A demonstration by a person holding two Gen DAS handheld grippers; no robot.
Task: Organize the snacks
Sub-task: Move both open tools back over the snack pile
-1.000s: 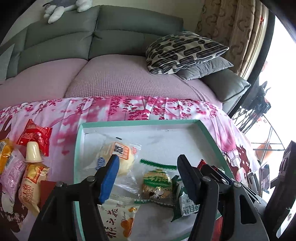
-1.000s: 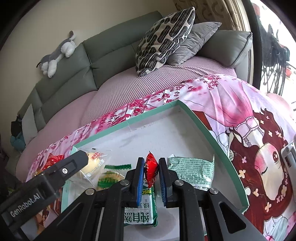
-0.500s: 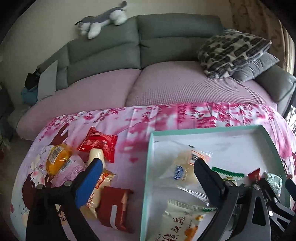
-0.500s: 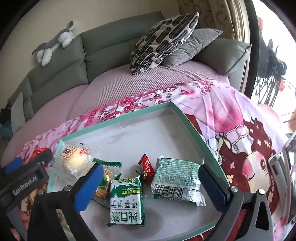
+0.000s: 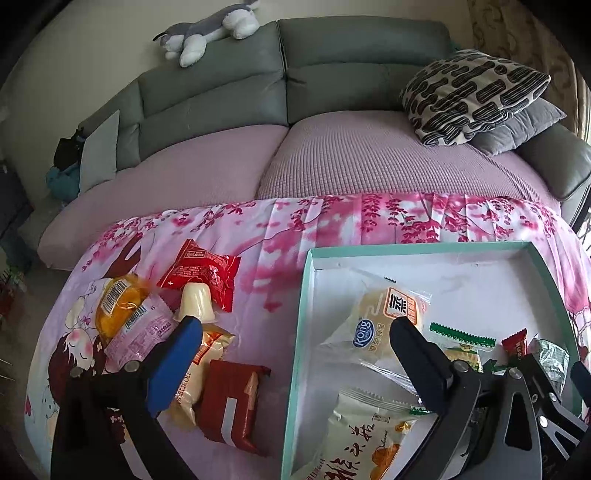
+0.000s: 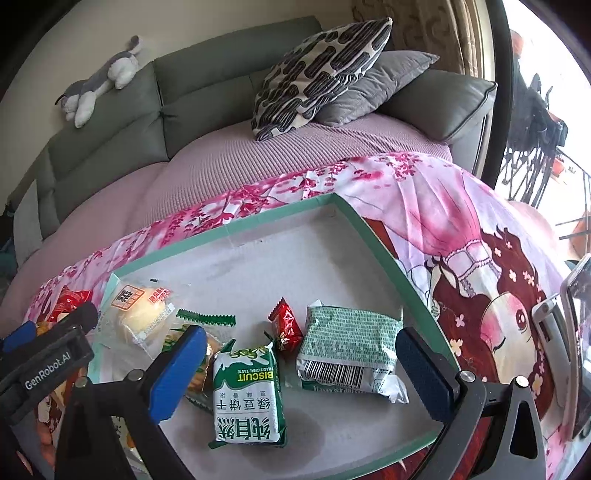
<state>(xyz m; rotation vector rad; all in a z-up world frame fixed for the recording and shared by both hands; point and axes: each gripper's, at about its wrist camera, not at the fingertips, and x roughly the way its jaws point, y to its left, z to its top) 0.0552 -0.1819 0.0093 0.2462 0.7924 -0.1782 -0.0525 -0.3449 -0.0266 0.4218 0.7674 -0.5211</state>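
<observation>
A teal-rimmed white tray (image 5: 424,247) (image 6: 229,230) lies on a pink flowered cloth. My right gripper (image 6: 300,334) stands open over it, with a small red candy (image 6: 286,326), a green biscuit pack (image 6: 247,395) and a green patterned pack (image 6: 347,347) lying loose between and below its fingers. My left gripper (image 5: 295,328) is open wide and straddles the tray's left rim, holding nothing. Left of the tray lie a red packet (image 5: 201,267), a pudding cup (image 5: 195,299), an orange packet (image 5: 118,306) and a dark red packet (image 5: 232,402). A bun packet (image 5: 388,321) sits inside the tray.
A grey sofa (image 5: 332,74) with a purple seat cover stands behind the cloth, with patterned cushions (image 6: 321,70) at its right end and a plush toy (image 5: 210,29) on its back. A phone on a stand (image 6: 576,350) is at the far right.
My right gripper has opened and let go of the small red candy, which now lies in the tray. My left gripper has opened wide and swung left towards the loose snacks.
</observation>
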